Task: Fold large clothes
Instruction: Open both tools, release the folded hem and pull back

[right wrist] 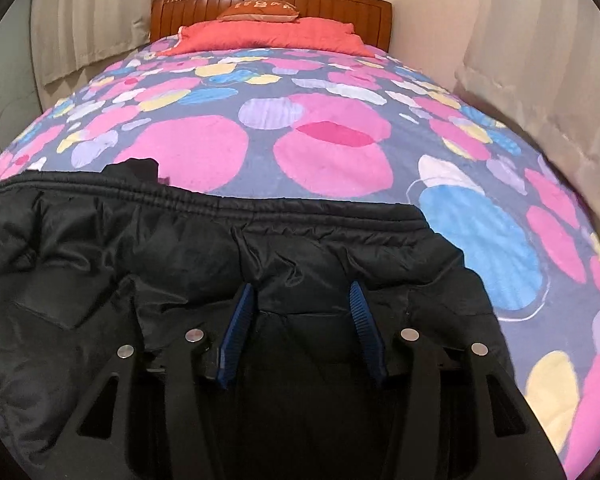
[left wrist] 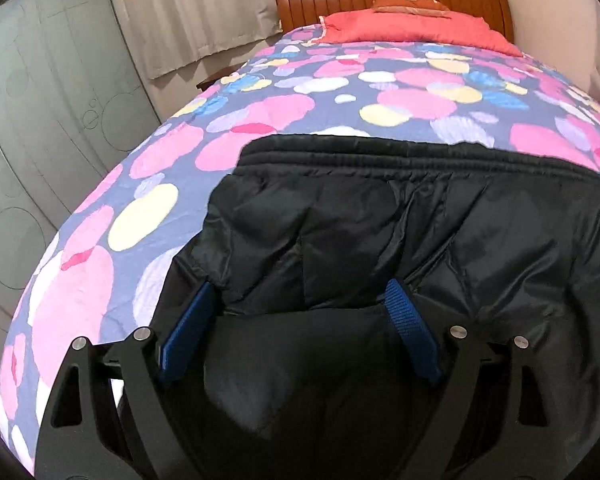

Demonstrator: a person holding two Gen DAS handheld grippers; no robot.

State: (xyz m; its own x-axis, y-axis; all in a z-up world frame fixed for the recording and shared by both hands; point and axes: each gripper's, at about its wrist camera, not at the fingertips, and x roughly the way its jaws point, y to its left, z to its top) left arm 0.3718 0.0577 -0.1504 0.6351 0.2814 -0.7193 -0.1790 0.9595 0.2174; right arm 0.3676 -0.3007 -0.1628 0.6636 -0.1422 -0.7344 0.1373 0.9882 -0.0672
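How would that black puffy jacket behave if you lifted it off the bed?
The black jacket would probably sag and drape: it lies creased on the bedspread. Its shiny shell looks slippery. Its padded panels suggest it is light for its bulk.

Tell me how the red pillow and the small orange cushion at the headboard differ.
The red pillow is wide and spans much of the bed's width; the orange cushion is much smaller. The pillow lies on the bedspread, while the cushion sits on top of the pillow. The pillow is plain; the cushion carries light lettering, too small to read. Both lie against the wooden headboard.
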